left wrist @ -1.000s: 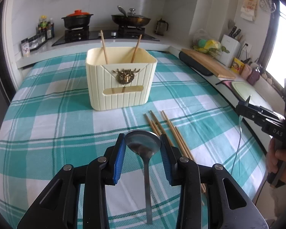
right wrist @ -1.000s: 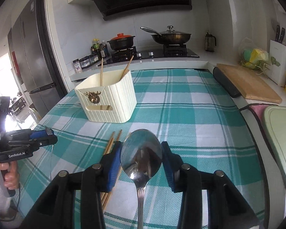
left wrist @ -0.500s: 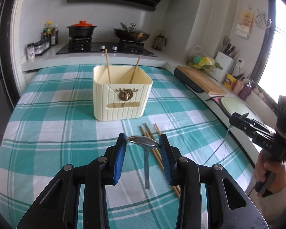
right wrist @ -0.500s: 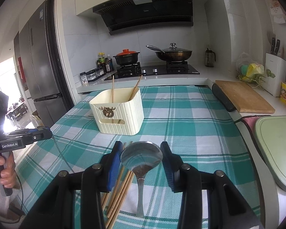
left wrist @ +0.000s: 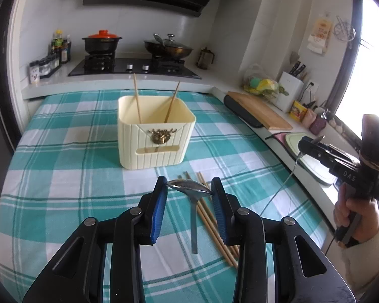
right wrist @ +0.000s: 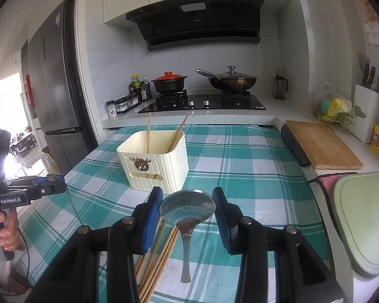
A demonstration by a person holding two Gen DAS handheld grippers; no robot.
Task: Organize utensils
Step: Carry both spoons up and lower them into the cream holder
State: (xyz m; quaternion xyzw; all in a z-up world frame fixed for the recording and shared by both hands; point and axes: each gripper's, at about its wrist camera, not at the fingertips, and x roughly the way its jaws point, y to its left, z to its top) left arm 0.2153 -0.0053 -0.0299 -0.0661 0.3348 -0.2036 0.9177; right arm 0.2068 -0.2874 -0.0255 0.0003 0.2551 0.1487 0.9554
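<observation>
Above the checked cloth (left wrist: 63, 176), a spoon (left wrist: 189, 188) is clamped by its bowl in the left gripper (left wrist: 189, 189). Another spoon (right wrist: 187, 204) is pinched likewise in the right gripper (right wrist: 187, 202), w/ chopsticks (right wrist: 159, 250) lying below, near the holder (right wrist: 161, 161).

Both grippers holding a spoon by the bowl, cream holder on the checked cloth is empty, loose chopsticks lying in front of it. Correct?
Not quite: the cream holder is not empty; two chopsticks stand in it, clear in the left wrist view. The rest holds: the left gripper and right gripper each grip a spoon by the bowl, and loose chopsticks lie in front.
</observation>
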